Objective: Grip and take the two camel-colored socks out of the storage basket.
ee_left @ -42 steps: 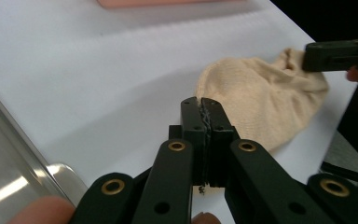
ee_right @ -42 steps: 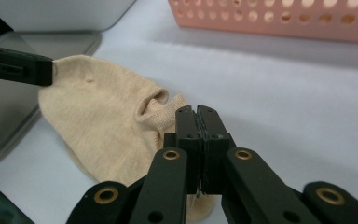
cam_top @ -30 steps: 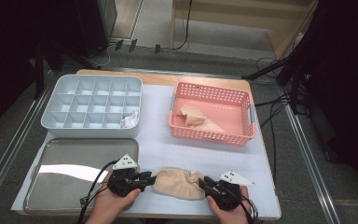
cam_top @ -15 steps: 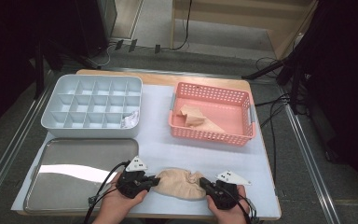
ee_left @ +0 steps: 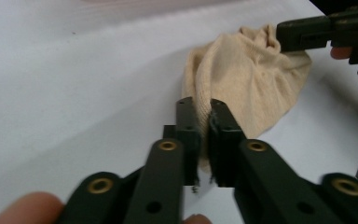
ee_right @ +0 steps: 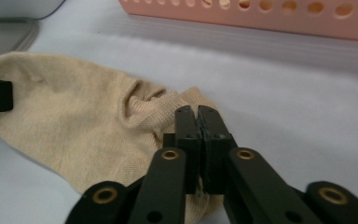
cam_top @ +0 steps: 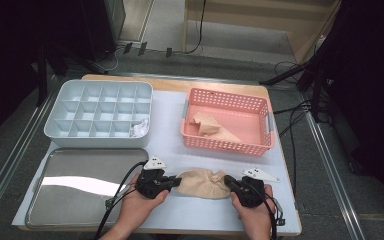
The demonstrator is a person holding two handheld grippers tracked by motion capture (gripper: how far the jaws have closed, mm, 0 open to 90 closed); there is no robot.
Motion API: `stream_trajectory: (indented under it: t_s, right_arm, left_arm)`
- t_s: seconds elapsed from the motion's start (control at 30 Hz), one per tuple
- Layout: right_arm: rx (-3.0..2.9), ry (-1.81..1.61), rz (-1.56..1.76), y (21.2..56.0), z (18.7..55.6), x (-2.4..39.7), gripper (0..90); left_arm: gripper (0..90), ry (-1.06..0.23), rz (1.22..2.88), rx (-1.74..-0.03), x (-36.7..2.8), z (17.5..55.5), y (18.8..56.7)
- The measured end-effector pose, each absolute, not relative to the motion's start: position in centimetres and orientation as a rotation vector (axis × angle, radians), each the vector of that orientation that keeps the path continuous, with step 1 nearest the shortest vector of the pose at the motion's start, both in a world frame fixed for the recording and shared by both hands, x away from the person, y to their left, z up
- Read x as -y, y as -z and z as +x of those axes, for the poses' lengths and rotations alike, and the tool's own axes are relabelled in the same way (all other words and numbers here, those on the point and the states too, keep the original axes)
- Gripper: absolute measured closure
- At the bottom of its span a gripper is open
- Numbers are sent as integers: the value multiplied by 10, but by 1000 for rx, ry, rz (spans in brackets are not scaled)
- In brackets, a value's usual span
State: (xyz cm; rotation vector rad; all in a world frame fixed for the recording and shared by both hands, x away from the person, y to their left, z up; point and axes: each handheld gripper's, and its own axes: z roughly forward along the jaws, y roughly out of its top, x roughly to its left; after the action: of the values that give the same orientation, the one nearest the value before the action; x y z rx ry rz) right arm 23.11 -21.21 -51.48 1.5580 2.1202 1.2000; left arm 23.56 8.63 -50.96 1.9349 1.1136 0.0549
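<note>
A beige sock [cam_top: 202, 182] is laid flat on the white table cover [cam_top: 170, 120], near the front edge, between the two hands. It is found in front of the pink basket [cam_top: 227, 145] and just to the right of the metal tray [cam_top: 80, 220].

The left end of the sock is pinched by the left gripper [cam_top: 174, 183]. In the left gripper view, a thin edge of the fabric [ee_left: 242, 88] is seen between the two black jaws of the left gripper [ee_left: 200, 116], which are brought almost together on it after a slight opening just now. The right end is pinched by the right gripper [cam_top: 228, 181]. In the right gripper view, the jaws of the right gripper [ee_right: 196, 114] are nearly closed, a little looser than a moment ago, and the sock edge [ee_right: 74, 126] is caught between them.

A second piece of beige cloth [cam_top: 211, 126] is seen inside the pink basket. At the back left, a grey tray with compartments [cam_top: 100, 140] is placed, and something white [cam_top: 140, 128] is lying in its front right compartment.
</note>
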Motion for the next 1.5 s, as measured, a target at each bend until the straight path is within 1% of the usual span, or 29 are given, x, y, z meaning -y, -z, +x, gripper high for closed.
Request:
stream_trajectory:
  t_s: [0.03,0.07,0.13,0.17,0.27,0.33,0.47,0.6,0.67,0.77,0.83,1.03,1.5]
  right_arm:
    - [-2116,-1232,1563,517,232,215,725]
    - [-2082,-1271,1570,518,231,217,676]
    - [-2013,-1318,1604,519,225,224,695]
    - [-2001,-1324,1600,517,221,226,706]
    - [-1977,-1332,1558,511,211,230,758]
    - [-1974,-1337,1557,511,208,230,769]
    - [-2010,-1327,1535,517,210,222,757]
    - [-2020,-1276,1481,519,213,213,691]
    - [-2015,-1267,1499,522,216,212,730]
    - [-2054,-1247,1508,524,218,210,858]
    - [-2049,-1250,1512,522,217,212,897]
    - [-1997,-1294,1531,513,212,220,900]
    - [-1988,-1211,1566,519,215,225,900]
  left_arm:
    - [710,-55,1925,-1119,-88,236,510]
    - [661,-50,1915,-1122,-91,236,510]
    - [635,-52,1883,-1133,-98,235,508]
    - [643,-56,1866,-1136,-102,235,508]
    - [709,-52,1849,-1121,-108,235,506]
    - [738,-37,1847,-1112,-110,235,506]
    - [725,-31,1857,-1110,-109,235,508]
    - [769,-41,1874,-1115,-105,236,512]
    - [790,-39,1888,-1122,-103,237,513]
    - [860,-42,1903,-1117,-100,236,514]
    - [894,-53,1908,-1109,-100,235,514]
    - [900,-54,1890,-1097,-100,234,512]
    - [900,-21,1928,-1086,-89,243,518]
